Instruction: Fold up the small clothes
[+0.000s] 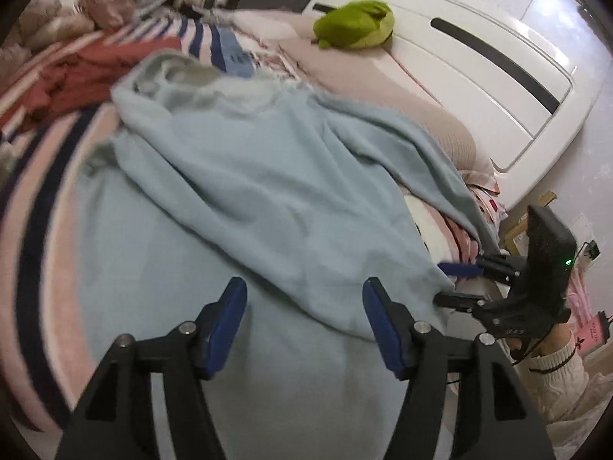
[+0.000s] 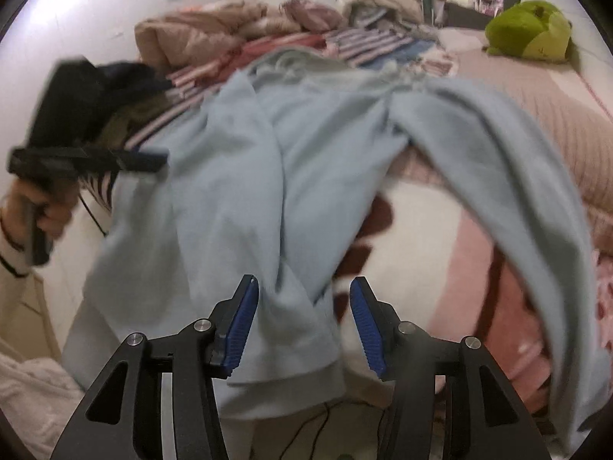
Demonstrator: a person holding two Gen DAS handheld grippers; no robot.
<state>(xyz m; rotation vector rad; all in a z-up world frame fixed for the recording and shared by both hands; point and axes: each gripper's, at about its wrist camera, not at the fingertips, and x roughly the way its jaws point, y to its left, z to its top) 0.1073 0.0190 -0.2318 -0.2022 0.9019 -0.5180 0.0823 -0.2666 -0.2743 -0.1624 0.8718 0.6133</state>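
Note:
A light blue sweatshirt point(image 1: 245, 176) lies spread on the bed, one side folded over its body; it also shows in the right wrist view point(image 2: 268, 176). My left gripper point(image 1: 304, 299) is open and empty just above the garment's lower part. My right gripper point(image 2: 304, 303) is open, its jaws either side of the folded hem corner at the bed's edge, not closed on it. The right gripper also shows in the left wrist view point(image 1: 456, 283) at the garment's right corner. The left gripper shows blurred in the right wrist view point(image 2: 145, 159) at the left.
A pink, white and navy striped blanket point(image 1: 46, 176) covers the bed. A red garment point(image 1: 88, 73) and a pile of clothes point(image 2: 237, 27) lie at the far side. A green plush toy point(image 1: 352, 25) sits by the white headboard point(image 1: 498, 88).

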